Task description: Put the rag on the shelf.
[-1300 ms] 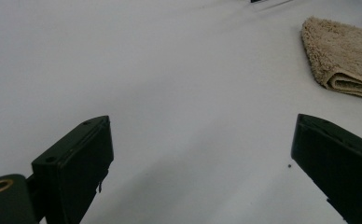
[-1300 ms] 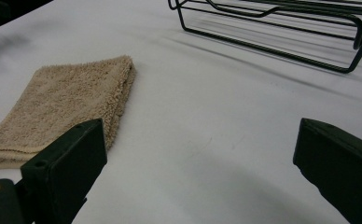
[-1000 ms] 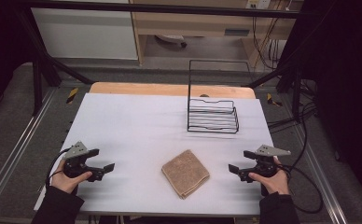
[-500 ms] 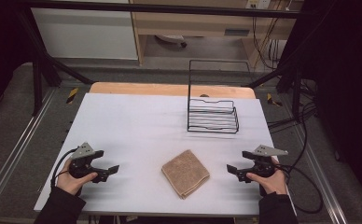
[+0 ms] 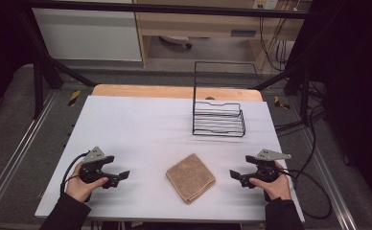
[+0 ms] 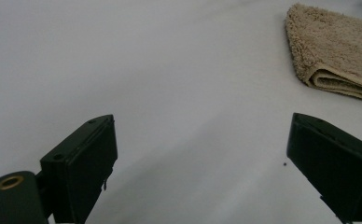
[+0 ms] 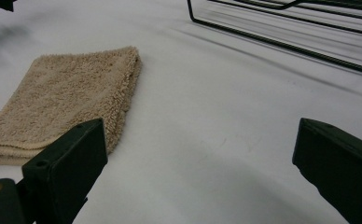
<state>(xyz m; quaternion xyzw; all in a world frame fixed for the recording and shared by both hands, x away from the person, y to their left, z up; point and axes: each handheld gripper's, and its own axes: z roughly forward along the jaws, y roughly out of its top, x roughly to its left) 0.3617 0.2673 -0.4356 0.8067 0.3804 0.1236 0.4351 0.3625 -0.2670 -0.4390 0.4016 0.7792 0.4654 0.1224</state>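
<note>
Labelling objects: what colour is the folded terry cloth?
Beige-tan folded terry cloth; clearest in the right gripper view.

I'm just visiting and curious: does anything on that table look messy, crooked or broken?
Nothing much. The folded beige towel lies askew, turned diagonally to the table edges. The black wire rack stands upright and looks intact. No spills show. Both hand-held grippers, left and right, are open and apart from the towel.

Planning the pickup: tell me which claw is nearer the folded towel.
Right, slightly. The right claw sits just off the towel, on its right; the left claw waits farther off, on its left.
</note>
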